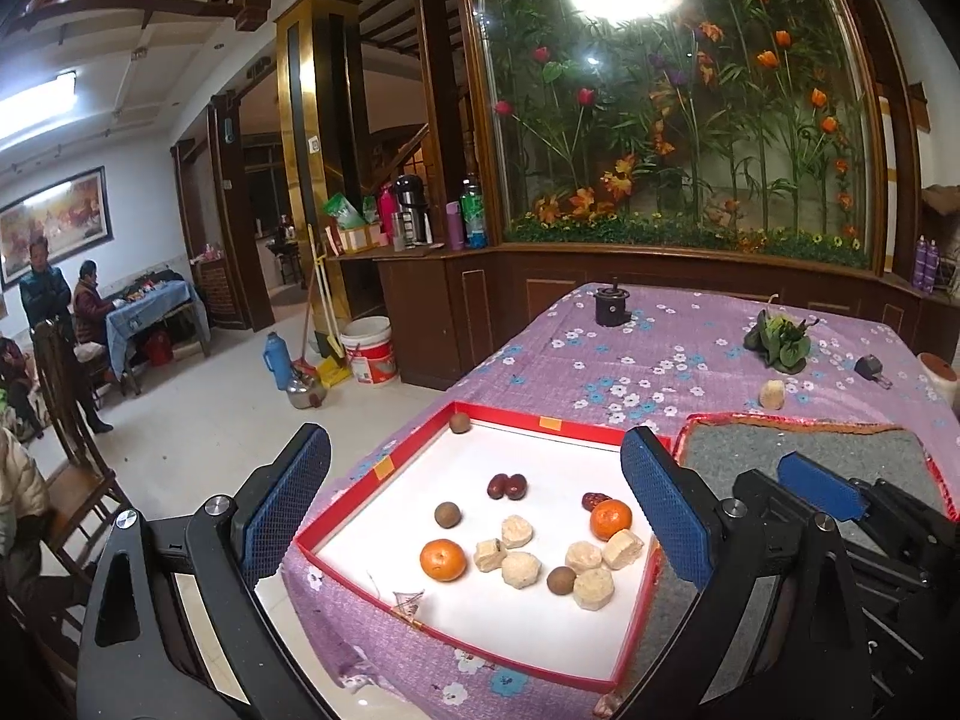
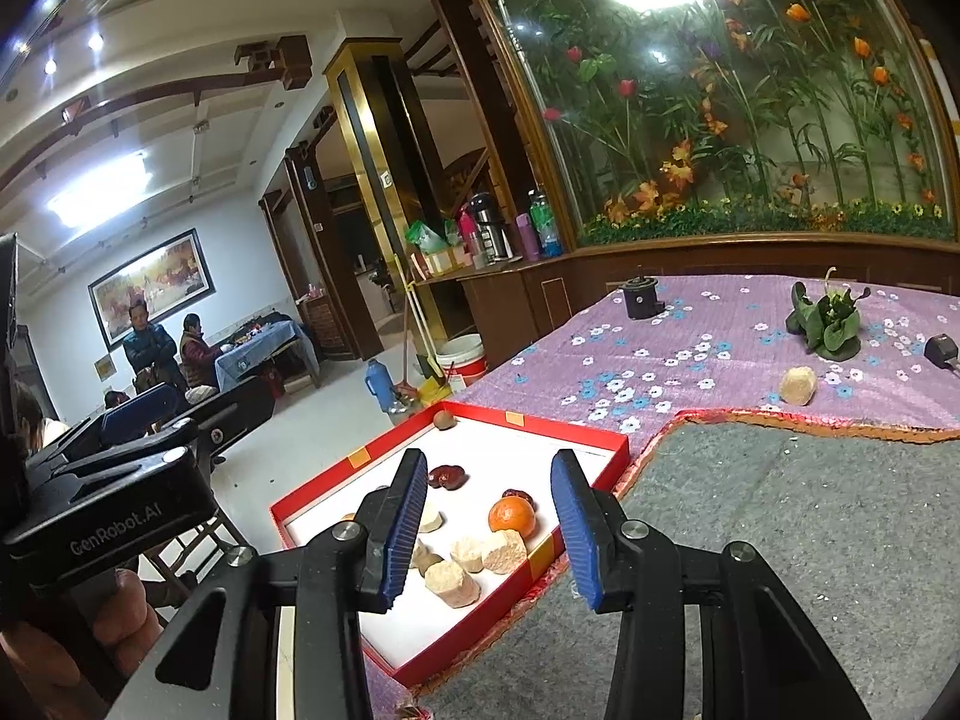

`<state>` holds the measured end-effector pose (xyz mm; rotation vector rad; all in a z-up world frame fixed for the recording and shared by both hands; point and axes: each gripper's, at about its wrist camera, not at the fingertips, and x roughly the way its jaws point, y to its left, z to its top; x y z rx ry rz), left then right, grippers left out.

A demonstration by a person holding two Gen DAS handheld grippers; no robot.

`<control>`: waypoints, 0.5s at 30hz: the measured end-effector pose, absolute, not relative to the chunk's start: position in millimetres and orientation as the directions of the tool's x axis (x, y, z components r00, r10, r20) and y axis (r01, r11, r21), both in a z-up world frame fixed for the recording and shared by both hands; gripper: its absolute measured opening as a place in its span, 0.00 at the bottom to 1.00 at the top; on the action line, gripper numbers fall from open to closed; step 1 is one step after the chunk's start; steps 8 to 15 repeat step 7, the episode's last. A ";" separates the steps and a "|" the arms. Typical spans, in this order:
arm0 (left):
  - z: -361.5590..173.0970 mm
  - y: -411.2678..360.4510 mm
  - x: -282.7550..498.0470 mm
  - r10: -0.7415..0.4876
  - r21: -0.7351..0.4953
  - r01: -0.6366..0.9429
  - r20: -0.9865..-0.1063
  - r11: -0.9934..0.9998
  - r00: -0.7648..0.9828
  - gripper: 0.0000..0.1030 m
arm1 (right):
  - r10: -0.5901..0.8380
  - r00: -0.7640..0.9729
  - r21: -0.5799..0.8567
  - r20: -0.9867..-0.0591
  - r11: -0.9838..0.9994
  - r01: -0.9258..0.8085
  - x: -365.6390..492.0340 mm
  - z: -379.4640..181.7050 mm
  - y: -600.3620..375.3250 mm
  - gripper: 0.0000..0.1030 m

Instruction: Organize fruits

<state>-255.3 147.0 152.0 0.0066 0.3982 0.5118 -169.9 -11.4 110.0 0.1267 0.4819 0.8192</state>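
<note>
Both grippers hang empty with fingers spread wide. One pale chunk (image 2: 797, 386) lies alone on the counter (image 2: 690, 330), well apart from the red tray (image 2: 600, 433) holding the rest, ahead-right of the right gripper (image 2: 489, 531), probably nearer it than the left gripper (image 1: 474, 504).

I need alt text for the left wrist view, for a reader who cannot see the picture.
The open left gripper hovers above a red-rimmed box with a white floor, holding two oranges, dark red dates, small brown fruits and pale chunks. The box sits on a purple flowered tablecloth; one more pale chunk and leafy greens lie beyond it.
</note>
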 end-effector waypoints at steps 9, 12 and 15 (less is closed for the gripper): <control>148.5 150.9 -253.3 0.442 0.064 -0.453 -0.381 0.889 0.812 0.95 | 0.724 0.573 0.302 -0.385 0.685 -0.663 -165.0 103.8 -9.4 0.40; 148.5 150.9 -253.3 0.442 0.064 -0.453 -0.381 0.889 0.812 0.95 | 0.724 0.573 0.302 -0.385 0.685 -0.663 -165.0 103.8 -9.4 0.40; 148.5 150.9 -253.3 0.442 0.064 -0.453 -0.381 0.889 0.812 0.95 | 0.724 0.573 0.302 -0.385 0.685 -0.663 -165.0 103.8 -9.4 0.40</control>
